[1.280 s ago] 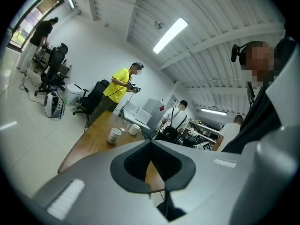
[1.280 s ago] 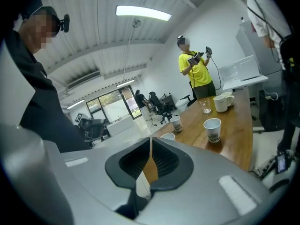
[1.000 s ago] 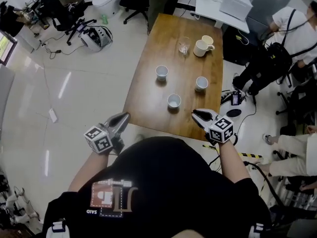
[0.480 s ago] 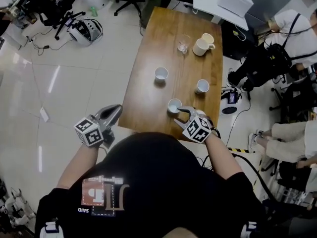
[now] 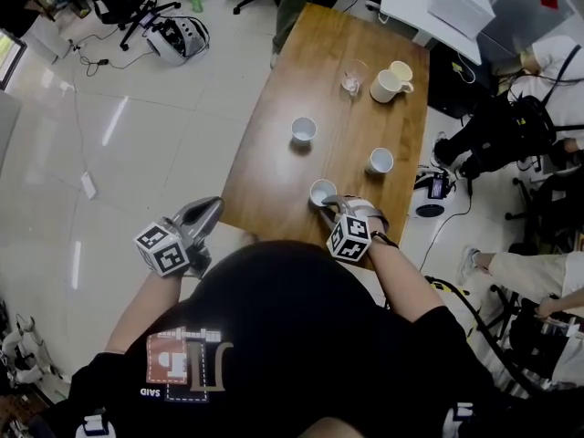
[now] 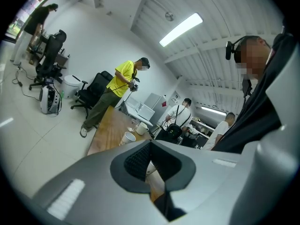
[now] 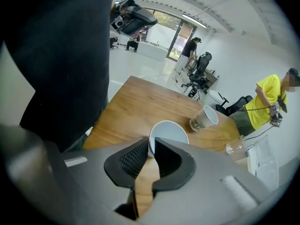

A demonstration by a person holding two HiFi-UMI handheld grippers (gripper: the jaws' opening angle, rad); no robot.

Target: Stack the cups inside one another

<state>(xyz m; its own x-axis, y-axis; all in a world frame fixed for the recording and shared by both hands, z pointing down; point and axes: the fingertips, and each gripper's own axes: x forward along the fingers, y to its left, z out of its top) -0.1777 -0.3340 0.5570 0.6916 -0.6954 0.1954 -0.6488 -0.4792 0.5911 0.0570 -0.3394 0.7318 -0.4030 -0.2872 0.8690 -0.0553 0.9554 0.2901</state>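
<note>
I find the right gripper (image 7: pixel 150 146) clamped on the nearest cup's (image 7: pixel 171 130) rim at 5 o'clock. The cup is likely light, stiff and chippable. Left gripper (image 6: pixel 150 144) closed, empty.

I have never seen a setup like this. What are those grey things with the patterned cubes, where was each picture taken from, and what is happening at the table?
There is no robot here. A person holds a two-jaw gripper in each hand, and the patterned cubes are part of those grippers. The picture from above comes from a camera on the person's head. The other two come from cameras riding on each gripper, looking along its jaws. On the wooden table stand a glass, a mug and several white cups. The right gripper is closed on the rim of the nearest cup. The left gripper is shut, holds nothing, and is beside the table, over the floor.
</note>
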